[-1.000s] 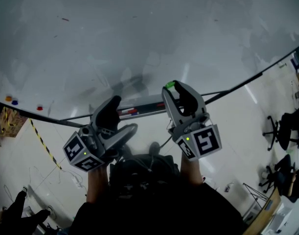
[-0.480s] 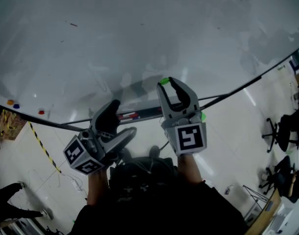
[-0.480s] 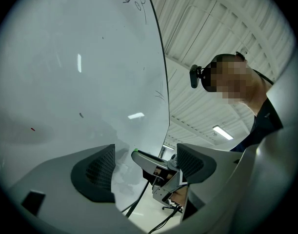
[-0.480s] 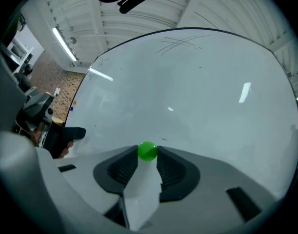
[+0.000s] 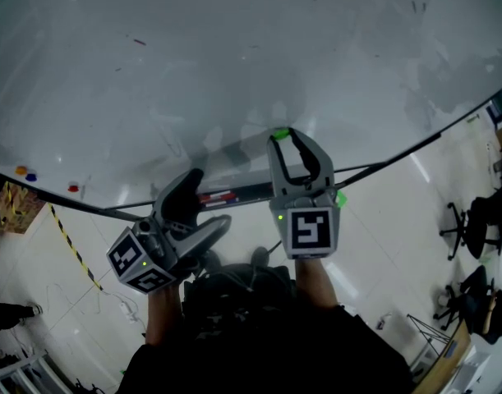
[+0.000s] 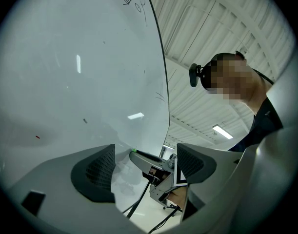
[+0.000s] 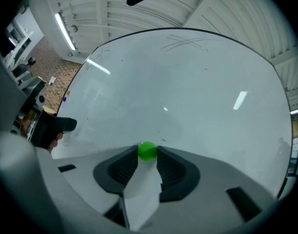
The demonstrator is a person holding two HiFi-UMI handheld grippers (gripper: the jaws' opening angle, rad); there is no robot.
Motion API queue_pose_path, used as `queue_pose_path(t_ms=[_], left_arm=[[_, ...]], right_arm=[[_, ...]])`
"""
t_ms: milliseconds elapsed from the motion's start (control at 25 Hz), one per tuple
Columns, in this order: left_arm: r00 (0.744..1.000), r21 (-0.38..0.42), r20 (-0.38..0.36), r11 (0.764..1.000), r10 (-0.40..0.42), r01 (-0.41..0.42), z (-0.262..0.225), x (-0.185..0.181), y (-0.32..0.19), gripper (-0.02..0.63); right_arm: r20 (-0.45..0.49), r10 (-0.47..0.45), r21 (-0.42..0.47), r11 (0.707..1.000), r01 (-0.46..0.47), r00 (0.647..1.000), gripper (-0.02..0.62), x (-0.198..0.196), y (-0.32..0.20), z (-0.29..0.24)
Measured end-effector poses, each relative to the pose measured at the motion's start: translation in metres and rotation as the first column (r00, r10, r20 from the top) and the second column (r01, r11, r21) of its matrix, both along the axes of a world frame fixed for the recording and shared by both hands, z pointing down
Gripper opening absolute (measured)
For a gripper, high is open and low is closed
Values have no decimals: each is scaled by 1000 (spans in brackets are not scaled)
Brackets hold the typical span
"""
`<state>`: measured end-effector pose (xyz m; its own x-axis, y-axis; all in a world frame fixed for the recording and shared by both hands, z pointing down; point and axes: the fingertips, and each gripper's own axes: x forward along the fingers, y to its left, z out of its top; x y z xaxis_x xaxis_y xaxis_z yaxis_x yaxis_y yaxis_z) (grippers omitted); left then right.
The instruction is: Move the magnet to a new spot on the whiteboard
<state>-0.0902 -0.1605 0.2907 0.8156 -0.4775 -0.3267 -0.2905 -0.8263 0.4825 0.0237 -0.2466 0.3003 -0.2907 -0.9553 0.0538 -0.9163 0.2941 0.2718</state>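
Observation:
A small green magnet (image 7: pixel 148 150) sits pinched between the tips of my right gripper (image 7: pixel 148 156), which is shut on it. In the head view the magnet (image 5: pixel 278 135) shows at the tip of the right gripper (image 5: pixel 287 137), close in front of the lower part of the whiteboard (image 5: pixel 234 56); whether it touches the board I cannot tell. My left gripper (image 5: pixel 211 194) hangs lower left, off the board, open and empty. In the left gripper view its jaws (image 6: pixel 146 155) stand apart, with the right gripper and whiteboard (image 6: pixel 66 82) beyond.
Orange (image 5: pixel 20 171), blue (image 5: pixel 30 176) and red (image 5: pixel 73 189) magnets sit at the board's lower left. A marker tray (image 5: pixel 226 195) runs along the board's bottom edge. Office chairs (image 5: pixel 472 220) stand on the floor at right. Faint pen marks (image 7: pixel 185 42) cross the board's top.
My right gripper has shifted slightly left and toward the board with the green magnet still in it, and its cube has turned square to the head camera. The left gripper has barely moved.

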Motion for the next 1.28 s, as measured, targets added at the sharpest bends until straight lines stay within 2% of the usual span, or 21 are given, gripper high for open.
queue_pose_path(t_ms=[280,400,880,1080,1280], left_arm=[[1000,-4,16,1000,14,-14,3,-1,1,390],[1000,0,20,1000,17,-17,3,-2,2,390],[1000,4,20,1000,14,-14,3,-8,4,390],[1000,-4,18,1000,18,-18,2,-5,6,390],[1000,-15,5,1000,13,-13,3,5,6,390]], right_arm=[[-36,74,2,997,-74,997,150,0,-3,1],[-19,95,-1,995,-95,995,150,0,-3,1],[67,80,-8,997,-80,995,166,3,0,-1],[144,39,-6,999,-39,989,167,8,9,-5],[270,-115,-2,993,119,956,167,12,25,-9]])
